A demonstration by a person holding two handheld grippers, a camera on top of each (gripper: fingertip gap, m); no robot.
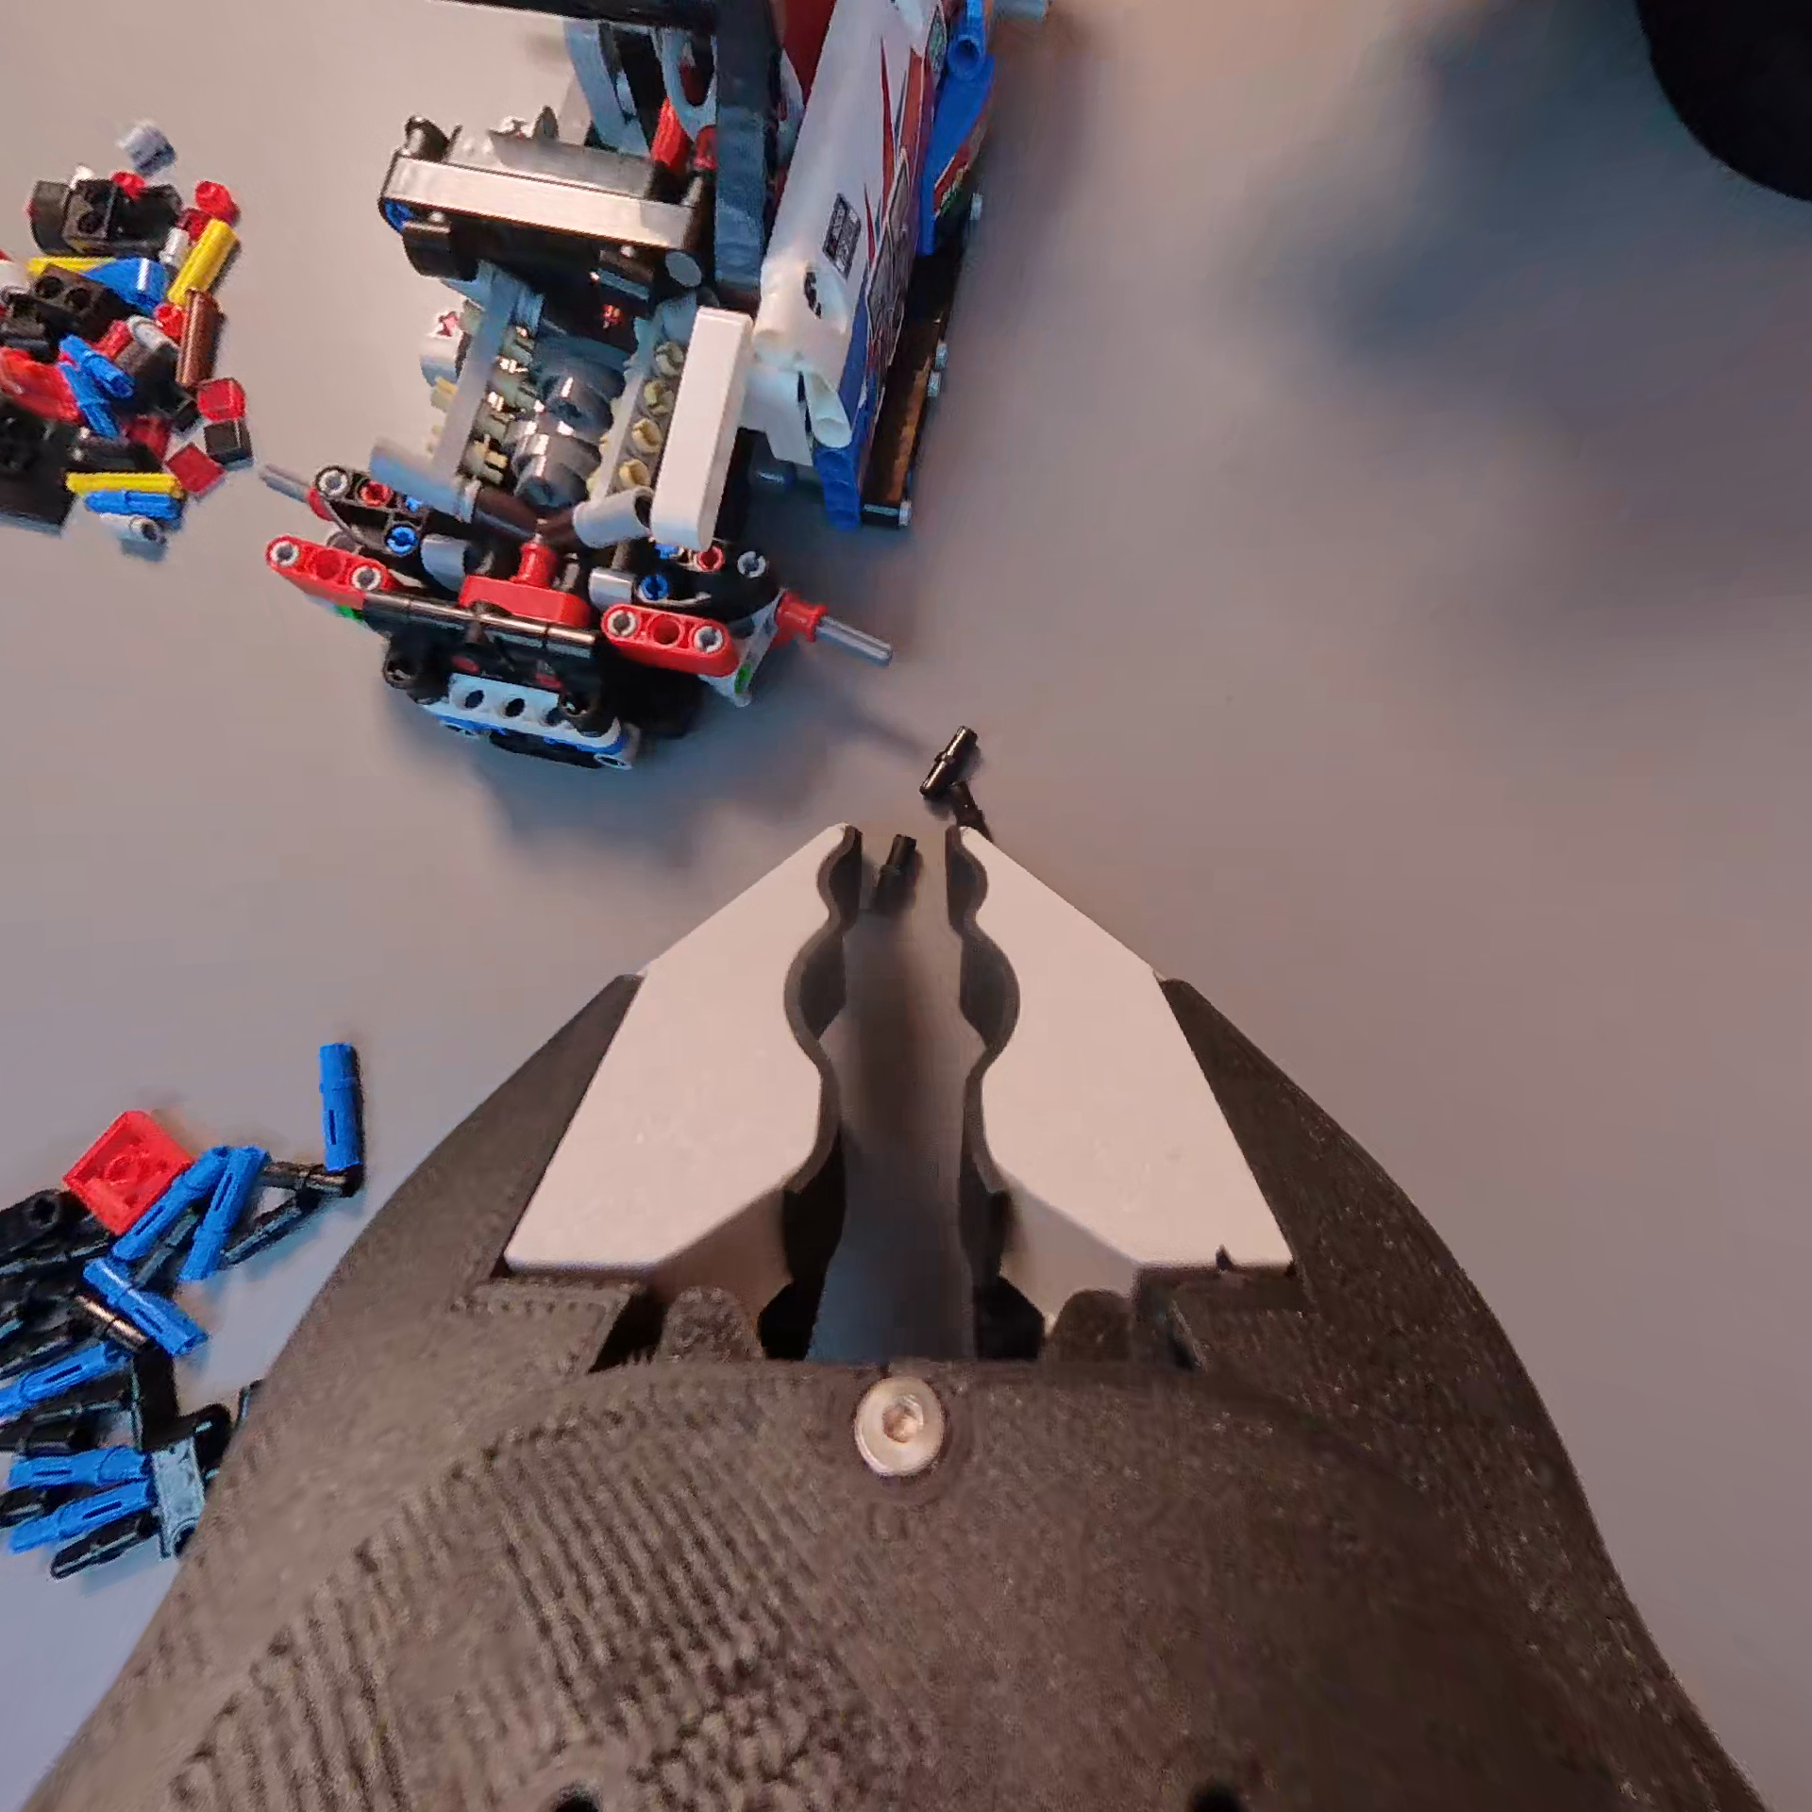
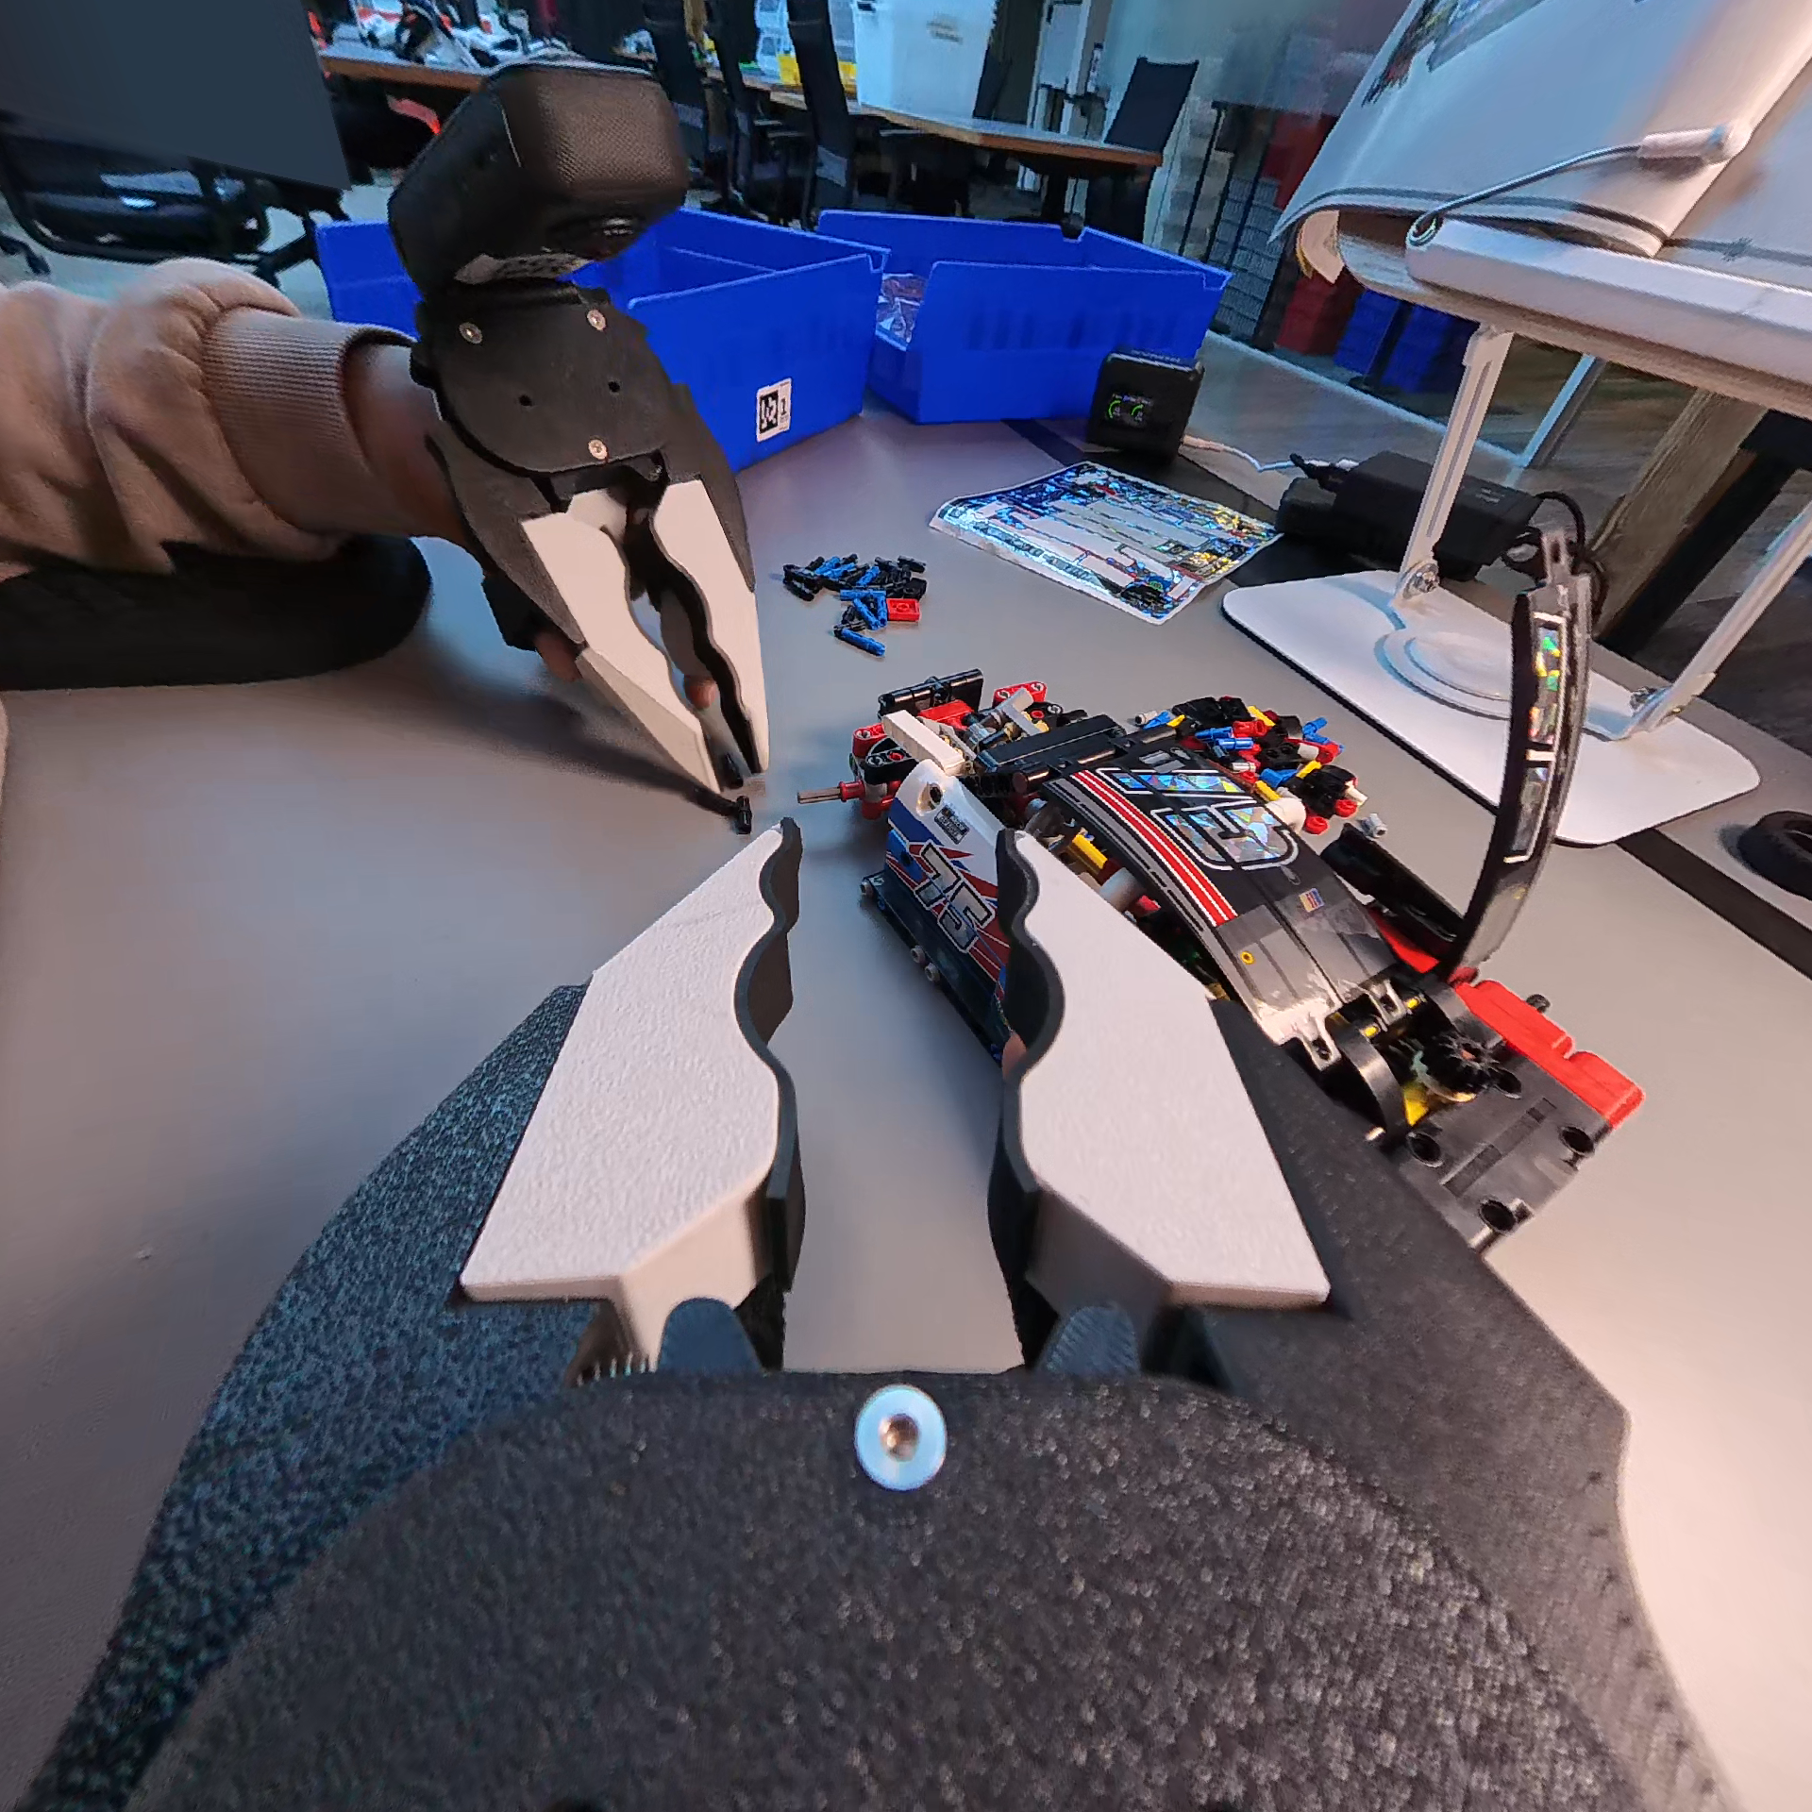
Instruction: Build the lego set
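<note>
The part-built lego race car point(image 1: 588, 392) point(image 2: 1128, 882) lies on the grey table. My left gripper point(image 1: 902, 835) point(image 2: 733, 775) points down at the table just in front of the car's nose. Its jaws stand narrowly open around a small black pin point(image 1: 897, 865) point(image 2: 730, 768), with a thin gap on each side. A second black pin point(image 1: 949, 760) point(image 2: 742, 812) lies just beyond the tips. My right gripper point(image 2: 897, 843) is open and empty, low over the table beside the car's white and blue side panel.
Blue and black pins point(image 1: 118, 1324) point(image 2: 863, 593) and a mixed parts pile point(image 1: 108, 343) point(image 2: 1265, 745) lie near the car. Two blue bins point(image 2: 765, 314), a sticker sheet point(image 2: 1098, 539), a white booklet stand point(image 2: 1471, 686) and a person's sleeve point(image 2: 147, 412) are around.
</note>
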